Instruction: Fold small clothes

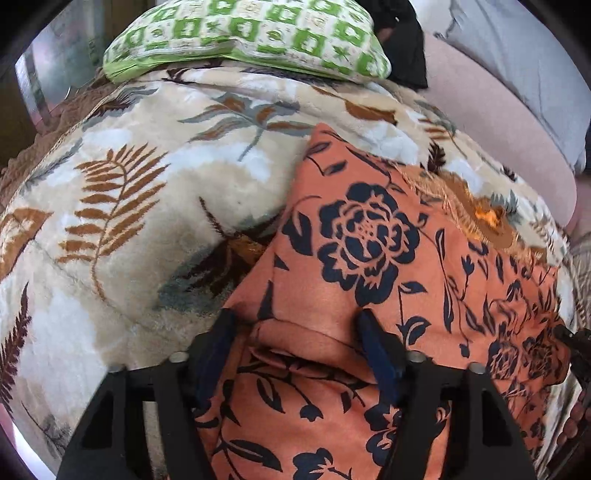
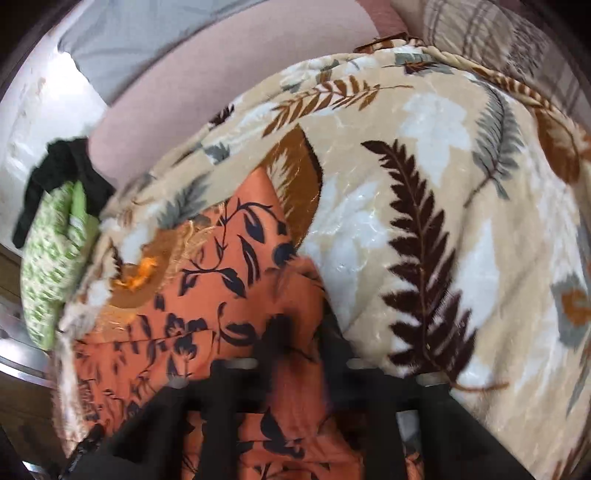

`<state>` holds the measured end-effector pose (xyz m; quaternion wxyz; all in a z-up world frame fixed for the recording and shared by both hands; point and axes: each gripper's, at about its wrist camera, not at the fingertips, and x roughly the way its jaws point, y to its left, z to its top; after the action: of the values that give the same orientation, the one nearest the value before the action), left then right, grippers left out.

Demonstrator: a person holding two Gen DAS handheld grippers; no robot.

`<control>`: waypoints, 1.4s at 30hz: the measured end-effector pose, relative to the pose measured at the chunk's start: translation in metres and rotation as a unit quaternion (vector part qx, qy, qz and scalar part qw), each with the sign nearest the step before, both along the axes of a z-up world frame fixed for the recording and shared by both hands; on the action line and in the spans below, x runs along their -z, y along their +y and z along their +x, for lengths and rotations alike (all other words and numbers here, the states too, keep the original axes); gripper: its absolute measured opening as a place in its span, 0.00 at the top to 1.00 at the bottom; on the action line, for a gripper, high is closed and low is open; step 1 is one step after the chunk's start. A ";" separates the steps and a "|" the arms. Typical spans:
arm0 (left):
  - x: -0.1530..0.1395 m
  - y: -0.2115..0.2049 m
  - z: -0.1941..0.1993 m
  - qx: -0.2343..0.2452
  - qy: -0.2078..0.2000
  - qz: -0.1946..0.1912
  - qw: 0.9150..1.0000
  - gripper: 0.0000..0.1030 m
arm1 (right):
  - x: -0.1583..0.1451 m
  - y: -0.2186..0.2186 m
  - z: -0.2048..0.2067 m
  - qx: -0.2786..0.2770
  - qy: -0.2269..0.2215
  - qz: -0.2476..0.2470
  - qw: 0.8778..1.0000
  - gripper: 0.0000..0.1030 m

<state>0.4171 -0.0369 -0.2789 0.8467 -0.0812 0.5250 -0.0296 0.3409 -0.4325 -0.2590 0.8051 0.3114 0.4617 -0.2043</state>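
An orange cloth (image 1: 369,240) printed with dark blue flowers lies on a beige fern-patterned blanket (image 1: 129,221). My left gripper (image 1: 295,325) points down onto the cloth's near corner. Its dark blue fingers (image 1: 373,343) stand apart, and a creased fold of the cloth bulges between them. In the blurred right wrist view, my right gripper (image 2: 304,332) has its fingers close together, shut on the edge of the orange cloth (image 2: 221,258) where it meets the blanket (image 2: 424,129).
A green-and-white patterned pillow (image 1: 251,33) and a black garment (image 1: 406,48) lie at the blanket's far end. A pink surface (image 1: 498,129) and a grey cloth (image 1: 517,48) run along one side. A plaid cloth (image 2: 498,37) sits beyond the blanket's corner.
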 end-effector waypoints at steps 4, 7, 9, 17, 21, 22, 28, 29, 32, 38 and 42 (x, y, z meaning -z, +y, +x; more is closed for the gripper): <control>-0.010 0.014 -0.002 -0.017 -0.014 -0.037 0.999 0.58 | -0.048 0.030 0.010 -0.056 -0.036 -0.084 0.994 0.95; -0.025 0.024 -0.007 -0.050 -0.052 -0.023 0.997 0.72 | -0.103 0.049 0.009 -0.079 -0.108 -0.130 0.982 0.95; -0.030 0.031 -0.009 -0.072 -0.074 -0.003 0.995 0.72 | -0.126 0.050 0.004 -0.070 -0.155 -0.144 0.975 0.95; -0.031 0.008 0.001 -0.018 -0.080 -0.018 0.996 0.67 | -0.063 0.051 0.010 -0.124 -0.109 -0.041 0.985 0.94; -0.031 -0.024 -0.002 0.030 -0.105 0.047 0.993 0.30 | -0.025 0.067 0.004 -0.136 -0.081 -0.025 0.987 0.94; -0.024 -0.026 0.000 0.027 -0.093 0.075 0.992 0.30 | -0.017 0.065 0.003 -0.134 -0.072 -0.016 0.988 0.94; 0.008 -0.006 0.015 0.007 -0.002 0.047 0.999 0.26 | 0.018 0.028 -0.014 -0.103 -0.010 0.041 0.994 0.93; 0.005 -0.004 0.015 0.006 0.001 0.042 0.999 0.26 | 0.012 0.021 -0.020 -0.098 -0.009 0.041 0.994 0.93; -0.004 0.002 0.013 -0.012 -0.008 0.032 0.999 0.26 | -0.007 0.009 -0.031 -0.090 -0.024 0.028 0.995 0.93; -0.021 -0.013 0.001 0.021 -0.043 0.026 0.999 0.26 | -0.025 0.003 -0.035 -0.076 -0.058 0.022 0.995 0.93; -0.005 -0.028 0.006 0.052 -0.017 0.063 0.997 0.26 | -0.002 0.007 -0.020 -0.061 -0.022 0.018 0.998 0.93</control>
<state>0.4231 -0.0647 -0.2735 0.8564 0.0002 0.5147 -0.0419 0.3209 -0.4254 -0.2572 0.8200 0.3018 0.4659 -0.1399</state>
